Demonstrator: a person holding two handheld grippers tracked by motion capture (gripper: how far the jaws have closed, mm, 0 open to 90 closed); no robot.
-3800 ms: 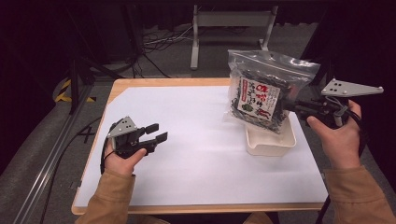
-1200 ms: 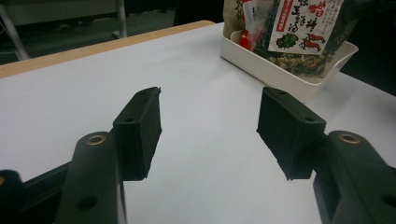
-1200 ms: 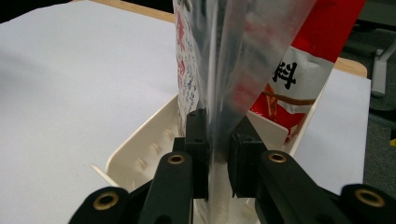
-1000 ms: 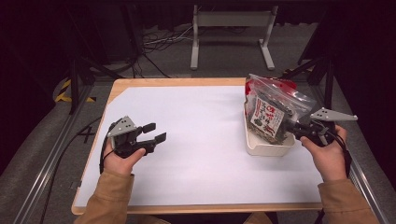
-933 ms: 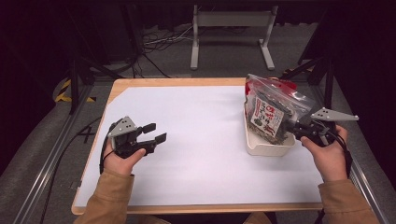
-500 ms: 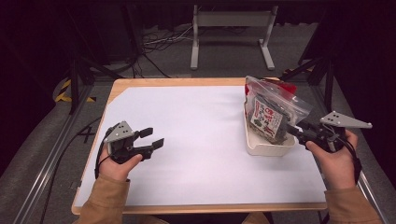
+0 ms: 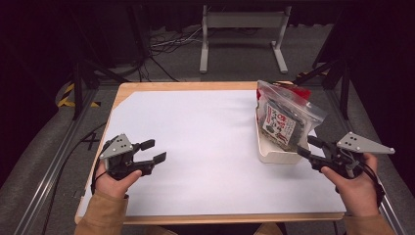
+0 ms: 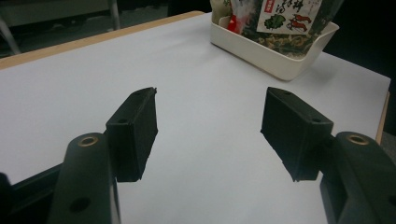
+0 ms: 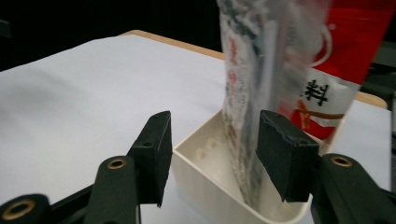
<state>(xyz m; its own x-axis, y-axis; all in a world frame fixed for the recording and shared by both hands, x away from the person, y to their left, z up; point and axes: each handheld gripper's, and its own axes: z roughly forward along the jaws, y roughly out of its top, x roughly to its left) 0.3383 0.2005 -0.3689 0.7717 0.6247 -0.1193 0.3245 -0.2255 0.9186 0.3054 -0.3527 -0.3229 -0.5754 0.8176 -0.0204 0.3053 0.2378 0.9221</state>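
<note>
A clear zip bag [image 7: 285, 121] of dark dried food with a printed label stands upright in a white tray [image 7: 274, 155] at the table's right side. A red packet [image 7: 299, 93] stands behind it in the same tray. My right gripper [image 7: 306, 146] is at the tray's near right corner. Its jaws have just been opening and now stand open, no pad touching the bag [image 9: 245, 93] just ahead of them. My left gripper [image 7: 154, 150] hovers open over the white table near the left front, with nothing between its jaws.
The white sheet [image 7: 205, 132] covers the wooden table [image 7: 186, 86]. From the left gripper view the tray [image 8: 280, 63] lies far ahead across bare sheet. A metal stand [image 7: 242, 29] and cables are on the floor beyond the far edge.
The right gripper carried the bag down into the tray, let go of it and drew back toward the person. The left gripper drifted slightly toward the near edge.
</note>
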